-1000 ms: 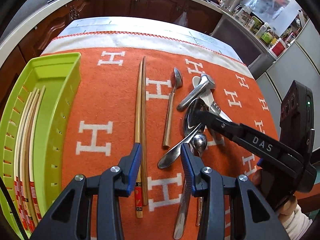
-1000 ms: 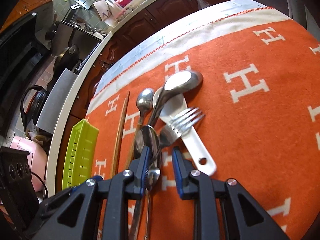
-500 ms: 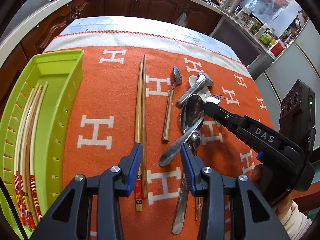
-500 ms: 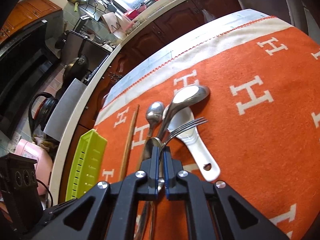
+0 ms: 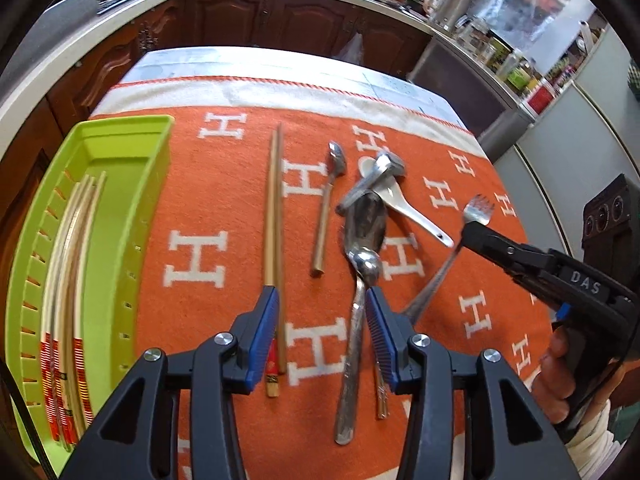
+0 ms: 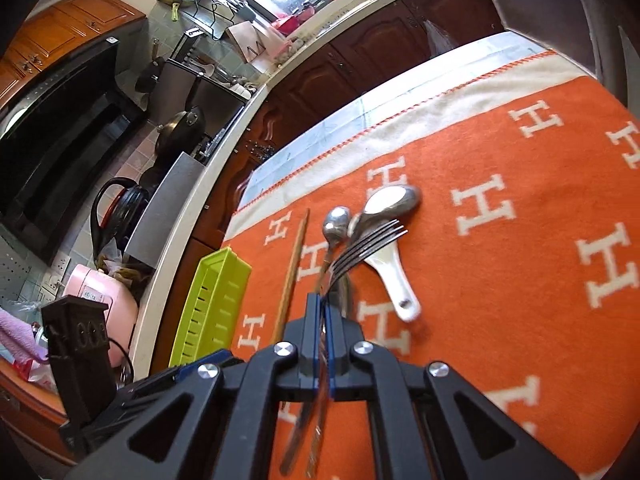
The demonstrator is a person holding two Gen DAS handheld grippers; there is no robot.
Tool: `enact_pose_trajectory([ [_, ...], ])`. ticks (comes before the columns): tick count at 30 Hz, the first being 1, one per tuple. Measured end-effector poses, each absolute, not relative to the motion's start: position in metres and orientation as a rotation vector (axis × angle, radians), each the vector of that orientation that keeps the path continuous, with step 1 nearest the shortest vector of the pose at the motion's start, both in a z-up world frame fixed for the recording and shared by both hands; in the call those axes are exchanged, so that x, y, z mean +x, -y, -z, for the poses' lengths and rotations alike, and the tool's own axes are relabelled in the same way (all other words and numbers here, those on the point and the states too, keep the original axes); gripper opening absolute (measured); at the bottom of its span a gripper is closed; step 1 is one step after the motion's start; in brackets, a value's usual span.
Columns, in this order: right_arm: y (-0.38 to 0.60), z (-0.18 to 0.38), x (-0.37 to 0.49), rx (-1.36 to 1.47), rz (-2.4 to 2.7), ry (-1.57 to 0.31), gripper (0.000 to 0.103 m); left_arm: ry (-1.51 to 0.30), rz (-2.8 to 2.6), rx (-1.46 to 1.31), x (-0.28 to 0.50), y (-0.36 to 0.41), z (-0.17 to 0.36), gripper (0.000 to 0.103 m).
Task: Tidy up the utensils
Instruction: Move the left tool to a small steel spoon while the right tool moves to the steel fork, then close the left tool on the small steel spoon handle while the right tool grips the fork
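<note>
My right gripper (image 6: 322,308) is shut on a steel fork (image 6: 368,244) and holds it tilted above the orange cloth; the left wrist view shows the fork (image 5: 478,210) lifted to the right of the utensil pile. My left gripper (image 5: 322,300) hovers low over the cloth, its jaws opening and pressing on nothing. A pair of wooden chopsticks (image 5: 274,200) runs past its left finger and a steel spoon's handle (image 5: 356,332) past its right. Steel spoons (image 5: 366,220), a white ceramic spoon (image 5: 408,208) and a gold-handled spoon (image 5: 326,216) lie ahead.
A green slotted tray (image 5: 120,136) at the left edge of the cloth holds several pale chopsticks (image 5: 68,280). A person's hand (image 5: 560,364) grips the right tool. Dark cabinets and a counter curve beyond the table's far edge. A pink appliance (image 6: 104,296) stands on the counter.
My right gripper closed on the fork and lifted it up and to the right, off the spoon pile. The left gripper stayed in place and its jaws stand a little wider.
</note>
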State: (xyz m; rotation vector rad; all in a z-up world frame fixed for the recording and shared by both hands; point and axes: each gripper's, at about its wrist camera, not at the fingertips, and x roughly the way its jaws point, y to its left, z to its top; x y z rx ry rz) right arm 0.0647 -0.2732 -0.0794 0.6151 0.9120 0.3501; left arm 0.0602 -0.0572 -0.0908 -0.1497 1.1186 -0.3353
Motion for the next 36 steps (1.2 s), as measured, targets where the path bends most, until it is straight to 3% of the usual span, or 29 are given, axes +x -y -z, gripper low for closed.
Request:
enact_pose_trajectory([
  [3, 0.285, 0.075, 0.053, 0.571, -0.322, -0.941, 0.002, -1.147, 0.375, -0.147, 0.059, 0.069, 0.097, 0.043],
  [7, 0.294, 0.074, 0.04, 0.471, -0.271, -0.989, 0.002, -1.207, 0.449, -0.185, 0.062, 0.087, 0.111, 0.029],
  [12, 0.297, 0.082, 0.033, 0.419, -0.259, -1.025, 0.003, -1.258, 0.492, -0.229, 0.069, 0.101, 0.124, 0.022],
  [36, 0.296, 0.106, 0.042, 0.43, -0.275, -1.071, 0.004, -1.238, 0.406, -0.186, 0.094, 0.13, 0.14, 0.022],
])
